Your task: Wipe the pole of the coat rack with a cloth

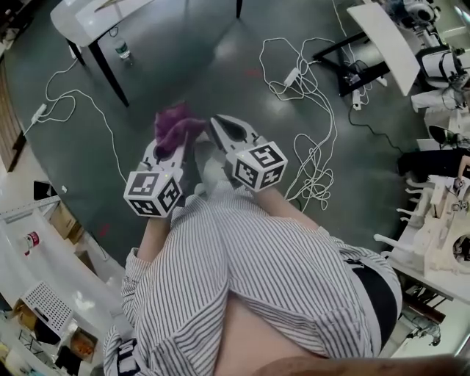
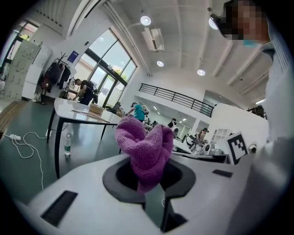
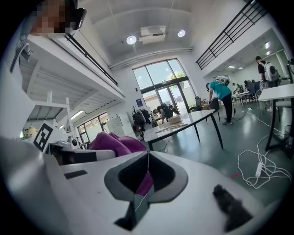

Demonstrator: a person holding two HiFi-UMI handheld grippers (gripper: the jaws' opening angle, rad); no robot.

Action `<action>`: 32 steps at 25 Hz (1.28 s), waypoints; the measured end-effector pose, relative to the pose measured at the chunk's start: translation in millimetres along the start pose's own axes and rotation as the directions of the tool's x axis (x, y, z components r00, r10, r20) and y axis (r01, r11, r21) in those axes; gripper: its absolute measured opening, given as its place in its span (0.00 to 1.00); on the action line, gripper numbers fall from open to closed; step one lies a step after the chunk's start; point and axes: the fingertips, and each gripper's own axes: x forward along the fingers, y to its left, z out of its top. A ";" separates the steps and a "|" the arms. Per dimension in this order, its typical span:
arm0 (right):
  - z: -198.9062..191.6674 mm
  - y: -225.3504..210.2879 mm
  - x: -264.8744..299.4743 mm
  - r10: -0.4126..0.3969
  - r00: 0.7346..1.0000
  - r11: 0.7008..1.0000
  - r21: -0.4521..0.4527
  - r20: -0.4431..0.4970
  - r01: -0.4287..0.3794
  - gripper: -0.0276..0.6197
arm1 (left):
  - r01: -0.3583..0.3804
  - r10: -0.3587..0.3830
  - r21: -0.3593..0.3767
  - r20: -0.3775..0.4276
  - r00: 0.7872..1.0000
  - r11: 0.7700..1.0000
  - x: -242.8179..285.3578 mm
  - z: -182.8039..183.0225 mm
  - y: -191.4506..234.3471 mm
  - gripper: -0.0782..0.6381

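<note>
Close before the striped shirt (image 1: 279, 257), the purple cloth (image 2: 144, 147) is clamped by the left gripper (image 2: 148, 186), the right gripper (image 3: 147, 176) is closed on nothing, and the pole, nowhere made out, is best wrapped snugly.

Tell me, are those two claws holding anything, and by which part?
The left gripper pinches the purple cloth by its lower end; the bunched rest sticks out past the jaws. The right gripper is shut on nothing.

Dark floor (image 1: 220, 88): white cables (image 1: 312, 158) sprawled, water bottle (image 1: 123, 51) upright beside white table (image 1: 81, 22) leg.
</note>
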 end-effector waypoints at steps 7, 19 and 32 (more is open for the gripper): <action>43.2 -54.7 65.0 0.023 0.999 1.000 -0.015 0.022 -0.023 0.07 | -0.023 0.023 -0.005 0.019 1.000 1.000 67.7 37.1 39.7 0.21; 158.0 -151.0 193.6 0.128 0.991 0.988 -0.091 0.039 -0.124 0.07 | -0.047 0.044 0.038 0.083 0.996 0.998 215.9 144.3 104.1 0.21; 173.8 -217.1 248.1 0.152 0.988 0.987 -0.045 -0.017 -0.152 0.07 | -0.063 0.063 0.002 0.037 0.997 0.998 294.7 155.8 131.1 0.21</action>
